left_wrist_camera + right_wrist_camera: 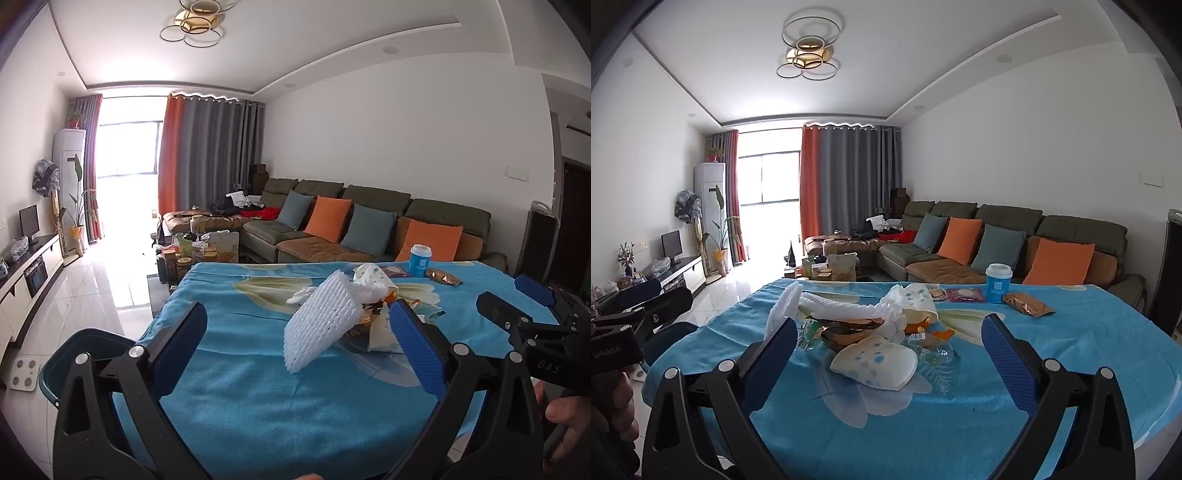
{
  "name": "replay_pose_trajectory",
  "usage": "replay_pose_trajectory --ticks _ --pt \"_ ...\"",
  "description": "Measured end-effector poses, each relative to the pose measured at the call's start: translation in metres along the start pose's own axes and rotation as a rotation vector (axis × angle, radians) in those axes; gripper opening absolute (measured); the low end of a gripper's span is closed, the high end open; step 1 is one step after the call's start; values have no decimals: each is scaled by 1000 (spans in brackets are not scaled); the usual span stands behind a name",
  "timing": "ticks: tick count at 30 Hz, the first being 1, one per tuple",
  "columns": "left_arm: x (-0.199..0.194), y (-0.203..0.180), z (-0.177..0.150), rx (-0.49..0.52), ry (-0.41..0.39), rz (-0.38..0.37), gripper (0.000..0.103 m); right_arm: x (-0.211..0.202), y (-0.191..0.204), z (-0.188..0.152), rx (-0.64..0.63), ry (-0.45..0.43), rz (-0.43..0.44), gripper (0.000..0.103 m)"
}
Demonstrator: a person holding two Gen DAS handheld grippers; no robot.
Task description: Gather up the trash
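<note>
Both grippers hang above the near edge of the table [258,406], which is covered in a bright blue floral cloth. The left gripper [295,339] has its jaws spread wide with nothing between them, and the right gripper [890,347] is spread just as wide and equally empty.

The trash sits in a loose heap around the middle of the table. Nearest the left gripper is a white foam fruit net [321,325], propped up at a tilt and leaning against the rest of the pile — a crumpled white plastic bag [369,284] lies just behind it. From the right wrist view the heap shows more: a folded white diaper with pale blue spots [875,362] at the near side, a dark bowl-like thing holding brown peels [849,328] just behind it, bits of orange peel [942,334] and clear plastic wrap [938,354] to its right.

Towards the far right corner of the table stands a blue paper cup with a white lid [997,282], upright, with a golden-brown snack packet [1028,304] beside it and a pink packet [966,294] lying flat to its left.

A dark teal bin [74,354] stands off the table's left edge — only its rim shows, behind the left gripper.
</note>
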State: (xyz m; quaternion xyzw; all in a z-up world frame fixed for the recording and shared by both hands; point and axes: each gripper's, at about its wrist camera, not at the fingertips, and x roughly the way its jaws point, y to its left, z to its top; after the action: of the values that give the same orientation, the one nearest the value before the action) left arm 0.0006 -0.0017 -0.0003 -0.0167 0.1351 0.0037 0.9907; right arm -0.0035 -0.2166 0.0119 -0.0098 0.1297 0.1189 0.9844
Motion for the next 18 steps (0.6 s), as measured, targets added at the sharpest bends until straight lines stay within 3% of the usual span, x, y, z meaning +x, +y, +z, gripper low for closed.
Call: replay_pose_trajectory --ticks 9,11,18 --pt "0 -22 2 4 -5 22 97 -5 3 0 -17 -27 -8 96" --pt "-3 4 1 -19 1 -22 97 -7 2 -1 -7 -24 2 96" --pt "-8 8 -1 -38 -6 -39 97 -5 2 2 -9 -19 3 96"
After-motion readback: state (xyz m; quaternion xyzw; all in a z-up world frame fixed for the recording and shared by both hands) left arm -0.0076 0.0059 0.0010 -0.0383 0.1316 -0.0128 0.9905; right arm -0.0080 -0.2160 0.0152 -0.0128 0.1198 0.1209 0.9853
